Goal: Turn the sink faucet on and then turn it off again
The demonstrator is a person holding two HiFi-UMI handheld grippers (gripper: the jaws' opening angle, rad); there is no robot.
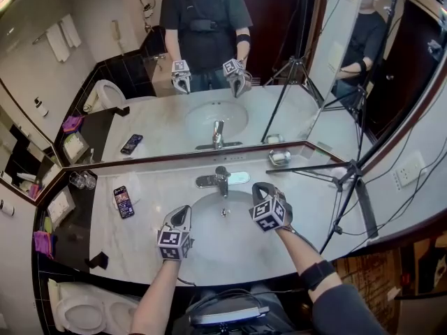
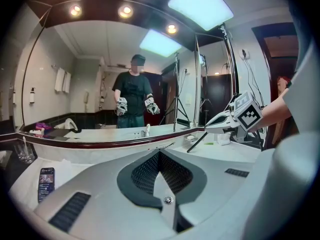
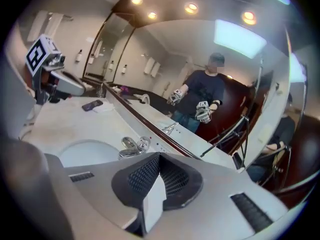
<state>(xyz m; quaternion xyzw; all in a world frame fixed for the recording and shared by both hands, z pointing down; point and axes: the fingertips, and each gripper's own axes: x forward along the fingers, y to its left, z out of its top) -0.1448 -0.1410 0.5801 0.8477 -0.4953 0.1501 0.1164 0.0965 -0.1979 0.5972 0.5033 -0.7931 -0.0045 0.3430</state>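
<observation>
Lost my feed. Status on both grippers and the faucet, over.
Left gripper shut, empty. Right gripper shut, empty, apart from faucet. No stream visible. Nothing between them.

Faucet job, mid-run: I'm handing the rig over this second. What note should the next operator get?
Left gripper: shut, empty, over the left edge of the sink.
Right gripper: shut, empty, over the sink's right side, apart from the faucet.
Faucet: at the back of the sink; neither gripper touches it, and no stream shows at the spout.
Done: cannot tell whether it has been turned on and off.
Left: if it has not, probably bring the right gripper to the lever, open it, then close it.
</observation>
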